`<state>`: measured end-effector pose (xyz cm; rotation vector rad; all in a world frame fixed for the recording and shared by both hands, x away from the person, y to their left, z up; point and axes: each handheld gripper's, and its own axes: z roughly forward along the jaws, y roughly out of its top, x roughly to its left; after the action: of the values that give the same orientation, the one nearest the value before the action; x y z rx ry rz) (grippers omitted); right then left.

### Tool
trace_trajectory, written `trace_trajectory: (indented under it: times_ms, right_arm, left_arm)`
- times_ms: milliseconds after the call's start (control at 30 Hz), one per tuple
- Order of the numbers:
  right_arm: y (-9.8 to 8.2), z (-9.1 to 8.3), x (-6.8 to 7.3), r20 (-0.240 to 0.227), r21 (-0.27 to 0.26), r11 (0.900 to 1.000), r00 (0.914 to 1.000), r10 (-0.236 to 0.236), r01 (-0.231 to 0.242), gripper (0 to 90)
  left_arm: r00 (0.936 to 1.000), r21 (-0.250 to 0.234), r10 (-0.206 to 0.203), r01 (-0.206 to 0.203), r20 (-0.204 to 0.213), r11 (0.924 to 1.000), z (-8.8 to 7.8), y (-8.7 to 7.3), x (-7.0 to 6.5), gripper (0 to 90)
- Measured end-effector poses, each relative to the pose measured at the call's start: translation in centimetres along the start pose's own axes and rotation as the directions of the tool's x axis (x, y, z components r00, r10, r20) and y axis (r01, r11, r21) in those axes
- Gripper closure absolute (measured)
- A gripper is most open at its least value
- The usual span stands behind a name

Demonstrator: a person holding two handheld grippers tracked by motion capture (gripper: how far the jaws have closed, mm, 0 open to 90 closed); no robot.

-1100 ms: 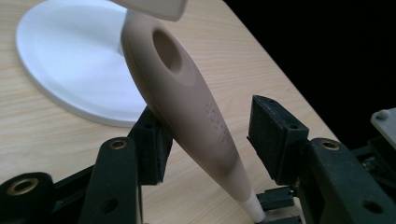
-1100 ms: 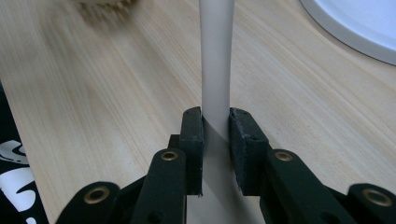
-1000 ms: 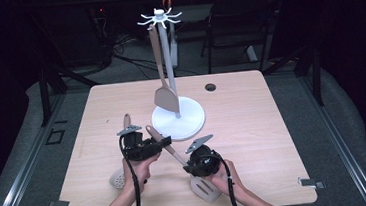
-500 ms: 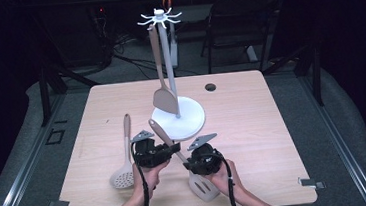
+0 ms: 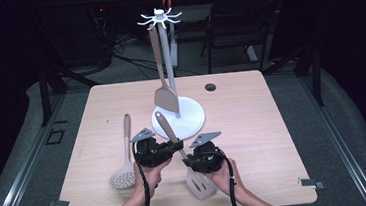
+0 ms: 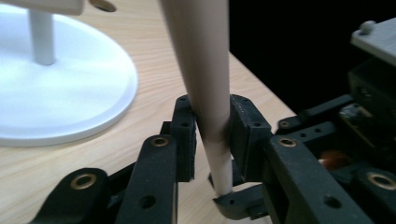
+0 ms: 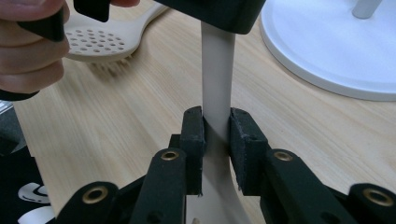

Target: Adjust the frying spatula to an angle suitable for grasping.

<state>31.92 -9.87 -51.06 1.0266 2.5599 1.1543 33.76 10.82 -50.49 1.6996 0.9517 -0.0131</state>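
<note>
A beige slotted spatula is held tilted above the table, handle toward the rack, slotted blade near the front edge. My right gripper is shut on its thin neck, pads pressing both sides. My left gripper grips the thicker handle just above; its jaws have just been closing and now press the handle between them. A white utensil rack stands mid-table with a beige turner hanging from it.
A beige skimmer spoon lies flat on the wooden table left of my left hand, its perforated head toward the front. The rack's round white base sits just beyond the grippers. A small dark hole marks the far side.
My left gripper has moved right, away from the skimmer spoon, and closed on the spatula handle. The right gripper has kept its hold and place.
</note>
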Motion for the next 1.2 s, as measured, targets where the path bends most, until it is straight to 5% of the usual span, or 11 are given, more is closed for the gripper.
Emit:
trace_trajectory:
  times_ms: [67,500,700,933,1200]
  right_arm:
    - [0.1,-0.2,0.0,-0.01,-0.01,1.0,0.9999,-0.003,0.003,75.2]
    - [0.3,-1.7,-0.8,-0.032,-0.021,0.999,0.9991,-0.028,0.027,54.3]
    - [-0.1,-2.3,-1.6,0.002,-0.008,0.999,0.9995,-0.032,0.032,50.1]
    - [-0.6,-3.1,-3.5,0.082,0.06,0.998,0.9961,-0.032,0.027,14.6]
    - [-1.3,-2.7,-6.1,0.147,0.149,0.987,0.9859,-0.079,0.057,3.0]
  left_arm:
    - [0.9994,-0.003,0.005,-0.005,0.035,1.0,-0.2,0.4,-0.4,76.6]
    - [0.9945,-0.042,0.093,-0.091,0.047,0.9949,-1.9,2.2,-0.5,77.2]
    - [0.9911,-0.039,0.128,-0.126,0.037,0.9912,-2.2,2.8,-0.3,77.2]
    - [0.9844,-0.017,0.169,-0.169,0.048,0.9855,-2.2,3.5,-0.2,77.2]
    - [0.9802,-0.005,0.185,-0.185,0.072,0.9828,-1.9,4.4,0.0,77.2]
